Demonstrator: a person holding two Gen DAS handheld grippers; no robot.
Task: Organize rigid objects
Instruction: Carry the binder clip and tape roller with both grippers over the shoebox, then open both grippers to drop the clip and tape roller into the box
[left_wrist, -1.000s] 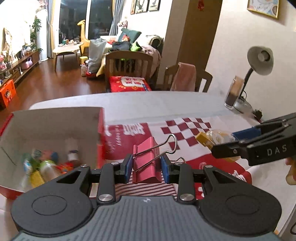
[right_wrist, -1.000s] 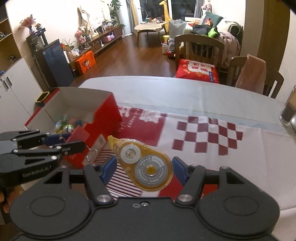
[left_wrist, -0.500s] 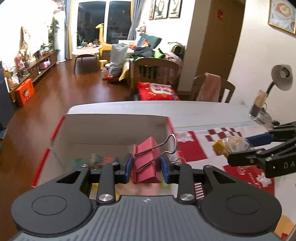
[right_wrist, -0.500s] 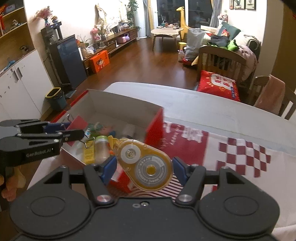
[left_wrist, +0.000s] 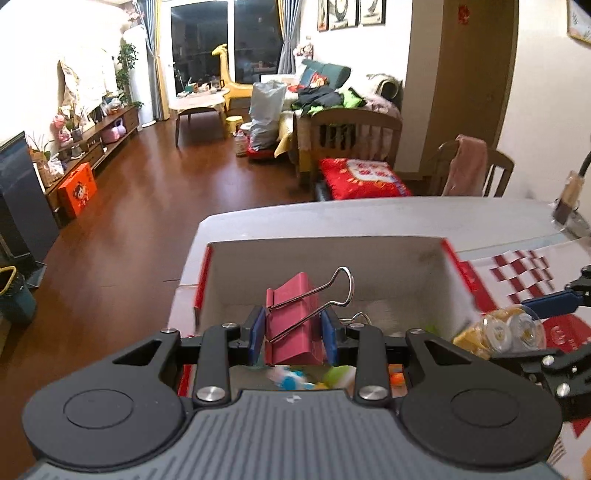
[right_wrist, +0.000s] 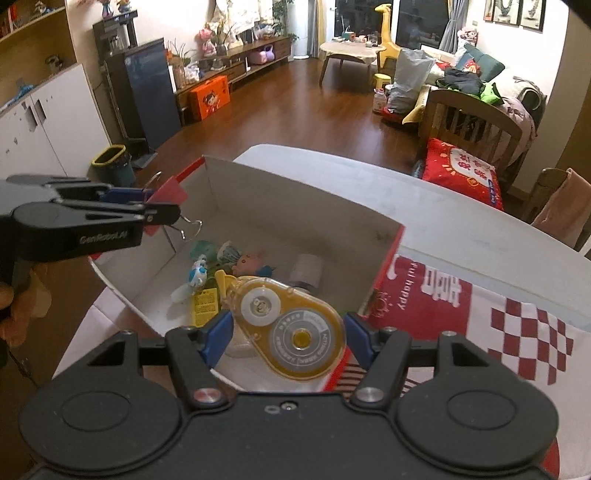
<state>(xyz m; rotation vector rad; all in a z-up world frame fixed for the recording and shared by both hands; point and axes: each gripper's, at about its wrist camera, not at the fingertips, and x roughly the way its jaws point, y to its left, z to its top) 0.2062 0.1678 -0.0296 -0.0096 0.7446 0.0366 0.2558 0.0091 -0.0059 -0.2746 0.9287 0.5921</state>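
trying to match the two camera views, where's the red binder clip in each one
Left wrist view: the red binder clip sits centre frame, clamped in the left gripper, over the box.
Right wrist view: the same clip is at the left edge, upper half, at the tip of the left gripper.
Shared landmark: the white-lined box with red sides.

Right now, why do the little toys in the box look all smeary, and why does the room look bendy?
Left wrist view: the toys low in the box are smeared by motion blur, while the pink binder clip stays sharp. Right wrist view: the fisheye lens bows the table edge and the walls; the yellow correction tape looks crisp and slightly shiny.
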